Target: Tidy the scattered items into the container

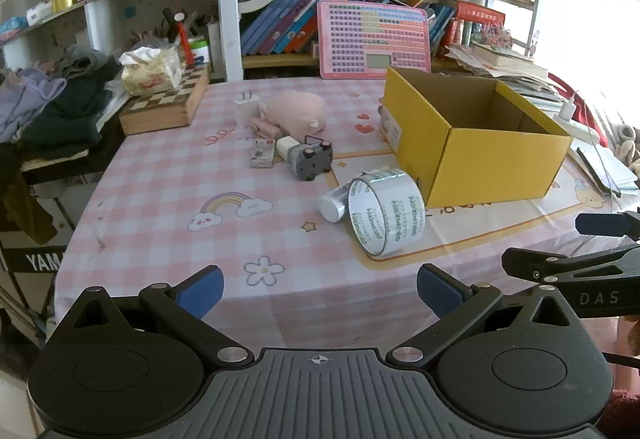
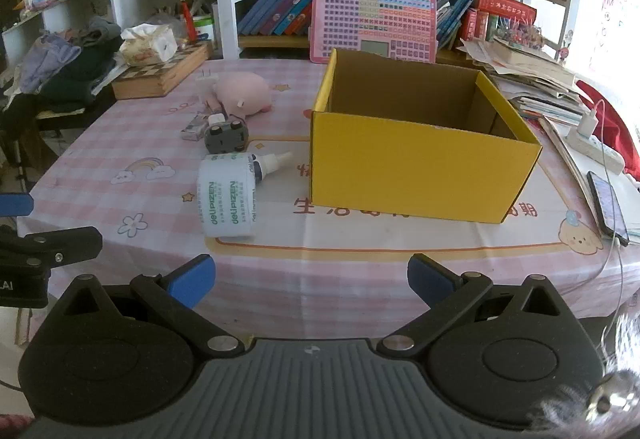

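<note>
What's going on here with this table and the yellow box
A person holds a gripper in each hand, and both the left gripper and the right gripper hover open near the table's front edge, holding nothing. The yellow box stands open; no items show inside it. The tape roll, the small bottle, the grey toy, the pink plush and the white charger still lie scattered on the checked tablecloth to the box's left. Tidying hasn't visibly begun.

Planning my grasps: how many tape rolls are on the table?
1: the tape roll sits left of the yellow box, beside the glue bottle. Others could be hidden behind the box.
</note>
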A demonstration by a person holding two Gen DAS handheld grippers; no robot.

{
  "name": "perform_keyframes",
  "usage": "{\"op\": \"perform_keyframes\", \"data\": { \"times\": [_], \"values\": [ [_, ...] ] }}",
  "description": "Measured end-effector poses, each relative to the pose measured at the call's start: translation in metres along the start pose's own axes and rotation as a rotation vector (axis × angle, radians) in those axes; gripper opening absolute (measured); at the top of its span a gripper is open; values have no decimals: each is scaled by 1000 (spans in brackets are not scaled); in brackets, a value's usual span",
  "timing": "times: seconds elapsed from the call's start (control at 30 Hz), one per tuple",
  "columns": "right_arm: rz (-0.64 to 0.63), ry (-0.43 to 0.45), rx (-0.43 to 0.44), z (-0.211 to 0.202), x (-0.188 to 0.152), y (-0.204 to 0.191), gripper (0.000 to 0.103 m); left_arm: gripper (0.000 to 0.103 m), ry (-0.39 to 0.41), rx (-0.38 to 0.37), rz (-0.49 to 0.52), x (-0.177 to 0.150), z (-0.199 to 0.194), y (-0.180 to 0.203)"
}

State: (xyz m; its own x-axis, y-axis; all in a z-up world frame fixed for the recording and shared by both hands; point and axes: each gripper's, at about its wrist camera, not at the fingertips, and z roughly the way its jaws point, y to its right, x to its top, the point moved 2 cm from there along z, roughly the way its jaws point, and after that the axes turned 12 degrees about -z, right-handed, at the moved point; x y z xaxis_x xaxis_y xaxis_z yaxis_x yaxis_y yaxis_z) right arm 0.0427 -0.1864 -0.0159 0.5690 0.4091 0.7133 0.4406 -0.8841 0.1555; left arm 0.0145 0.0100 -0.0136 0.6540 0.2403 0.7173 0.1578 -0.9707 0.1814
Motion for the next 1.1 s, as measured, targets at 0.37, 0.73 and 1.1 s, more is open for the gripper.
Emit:
{"op": "perform_keyframes", "data": {
  "times": [0.37,0.73,1.1],
  "values": [
    [3,9,31,2,2,-4,102,103,-3,-6,-7,3,3,-6],
    [-4,-15,39,7,3,-11,98,103,-9,-40,0,3,6,-9],
    [-33,-29,62,15,10,-23,92,103,14,-18,2,6,2,-20]
  ]
}}
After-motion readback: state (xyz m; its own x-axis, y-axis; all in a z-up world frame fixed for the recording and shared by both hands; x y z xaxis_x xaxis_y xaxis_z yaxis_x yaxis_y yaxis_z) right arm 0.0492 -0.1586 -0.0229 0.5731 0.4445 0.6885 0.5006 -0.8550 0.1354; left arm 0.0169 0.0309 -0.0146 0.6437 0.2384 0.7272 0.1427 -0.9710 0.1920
